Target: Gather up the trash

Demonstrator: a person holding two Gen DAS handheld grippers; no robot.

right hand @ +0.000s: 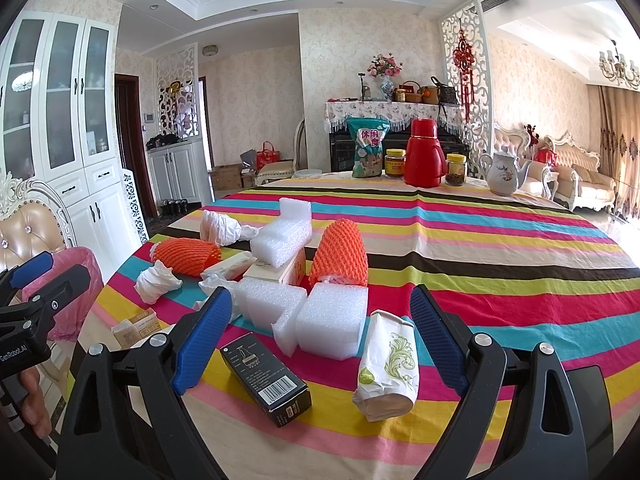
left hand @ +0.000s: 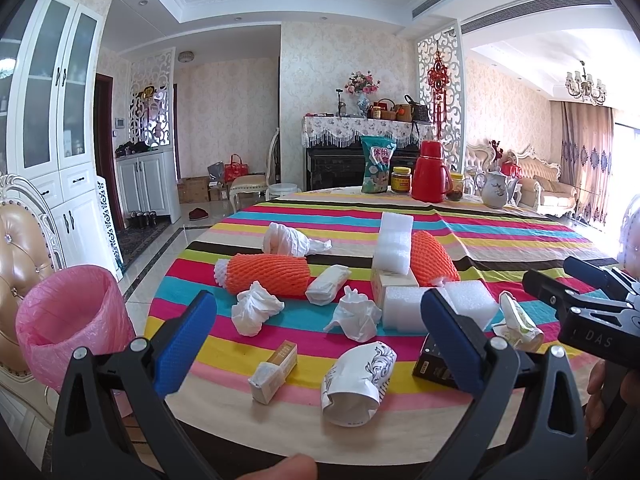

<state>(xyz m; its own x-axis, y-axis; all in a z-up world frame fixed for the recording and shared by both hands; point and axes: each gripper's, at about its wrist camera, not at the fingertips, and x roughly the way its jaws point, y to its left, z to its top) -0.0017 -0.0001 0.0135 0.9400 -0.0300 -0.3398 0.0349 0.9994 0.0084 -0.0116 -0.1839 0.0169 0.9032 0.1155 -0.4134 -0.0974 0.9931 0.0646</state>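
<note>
Trash lies scattered on the striped tablecloth (left hand: 480, 232). In the left wrist view I see crumpled tissues (left hand: 256, 309), orange foam nets (left hand: 269, 279), white foam blocks (left hand: 394, 245), a small yellow carton (left hand: 274, 370) and a paper cup sleeve (left hand: 358, 384). My left gripper (left hand: 320, 340) is open and empty, above the near table edge. In the right wrist view a black box (right hand: 266, 378) and a paper cup sleeve (right hand: 387, 366) lie between the fingers of my right gripper (right hand: 322, 340), which is open and empty. A pink-lined bin (left hand: 72, 322) stands left of the table.
At the table's far edge stand a snack bag (right hand: 367, 147), two jars (right hand: 395, 163), a red thermos (right hand: 424, 158) and a white teapot (right hand: 503, 173). A padded chair (left hand: 20, 248) sits behind the bin. White cabinets (left hand: 52, 128) line the left wall.
</note>
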